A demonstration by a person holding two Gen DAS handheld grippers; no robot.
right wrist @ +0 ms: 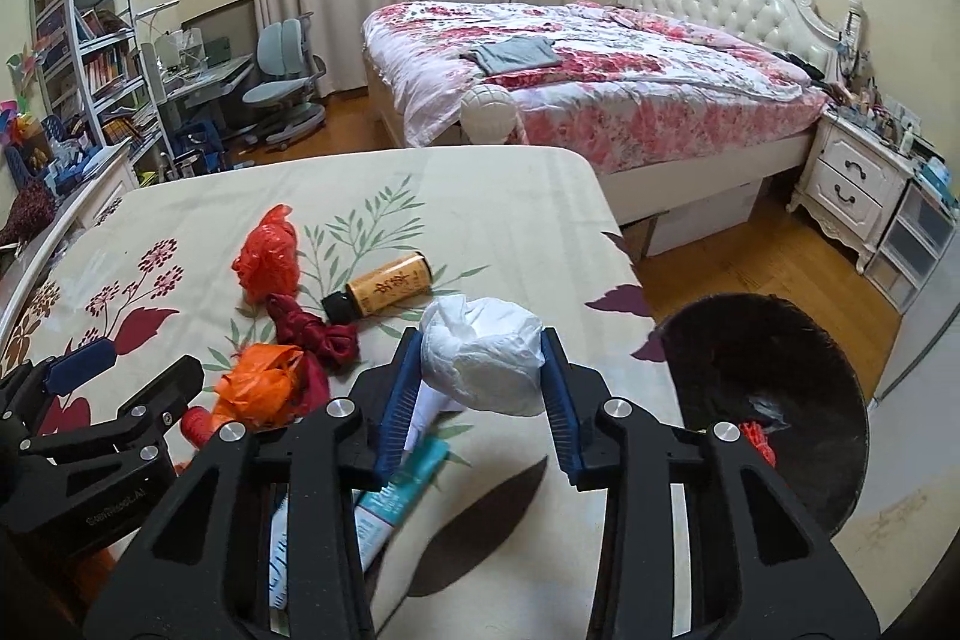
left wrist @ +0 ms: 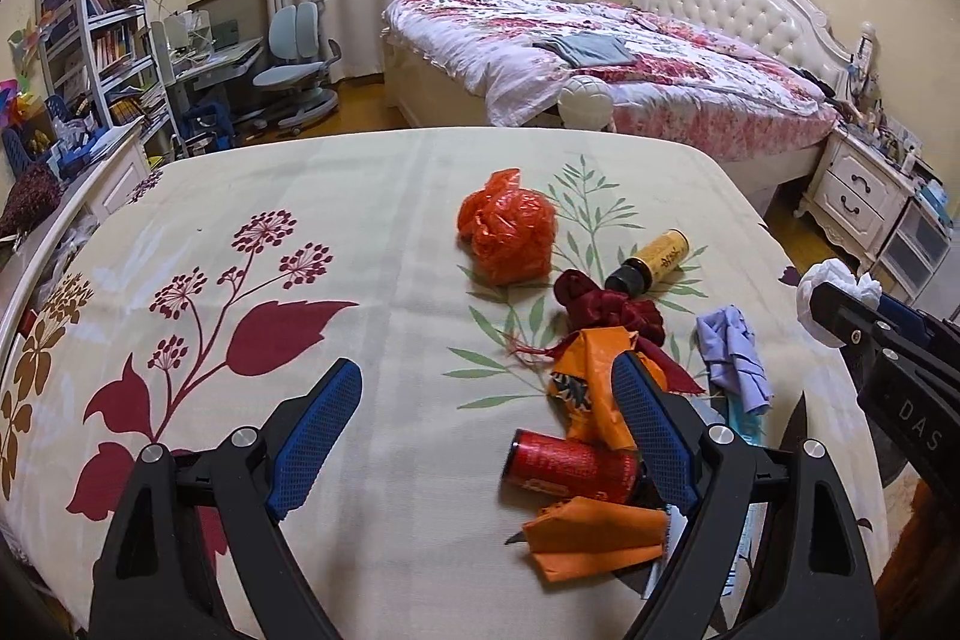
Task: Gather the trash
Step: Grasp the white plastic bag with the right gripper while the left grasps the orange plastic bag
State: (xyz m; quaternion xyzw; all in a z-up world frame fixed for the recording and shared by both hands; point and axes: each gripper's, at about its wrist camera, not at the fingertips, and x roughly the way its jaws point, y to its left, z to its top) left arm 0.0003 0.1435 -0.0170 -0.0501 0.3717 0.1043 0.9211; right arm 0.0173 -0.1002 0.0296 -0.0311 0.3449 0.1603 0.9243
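Trash is seen scattered over a table covered with a cream floral-print cloth [left wrist: 372,244]: a crumpled red-orange plastic bag [left wrist: 507,232], a gold cylindrical bottle with a black cap [left wrist: 654,259] lying on its side, a knotted dark red fabric piece [left wrist: 606,304], a crumpled orange wrapper [left wrist: 591,394], a red drink can [left wrist: 570,469] on its side, and a small lilac cloth scrap [left wrist: 735,355]. A crumpled white plastic wad [right wrist: 480,355] is pinched between the blue pads of the right gripper [right wrist: 480,388], with both pads pressed against its sides, and is held above the cloth. A teal and white tube [right wrist: 396,490] is seen lying on the cloth beneath that gripper. The left gripper [left wrist: 486,430] is held spread wide with nothing between its pads, its right finger standing in front of the orange wrapper and the can. A dark round woven basket [right wrist: 720,358] is seen beside the table's right edge, with some red and grey scraps inside.
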